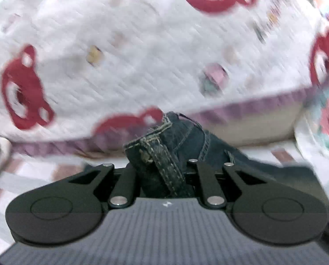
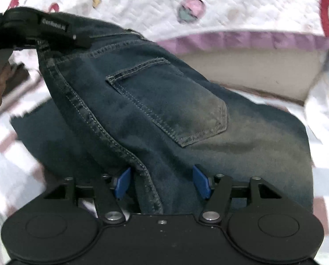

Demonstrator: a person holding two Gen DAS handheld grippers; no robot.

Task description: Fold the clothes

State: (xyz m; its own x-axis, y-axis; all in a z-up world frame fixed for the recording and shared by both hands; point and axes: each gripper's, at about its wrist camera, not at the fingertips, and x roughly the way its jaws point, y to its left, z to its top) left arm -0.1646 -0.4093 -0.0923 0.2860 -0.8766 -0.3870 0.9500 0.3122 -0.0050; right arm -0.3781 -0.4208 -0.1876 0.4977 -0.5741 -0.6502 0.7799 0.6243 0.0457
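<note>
Dark jeans [image 2: 155,110] held up between both tools over the checked bedsheet [image 2: 14,167], back pocket [image 2: 171,101] facing out, lower cloth draping onto the sheet; bear-print quilt [image 1: 142,50] behind. Left gripper [image 1: 162,174] clamped on the waistband at a belt loop [image 1: 166,167]; right gripper [image 2: 162,183] closed on a bunch of denim along the side seam, blue pads [image 2: 122,182] pressing in. Judgement: mid-fold, garment doubled lengthwise at most, nothing flat or stacked; laying down and further folds remain.
</note>
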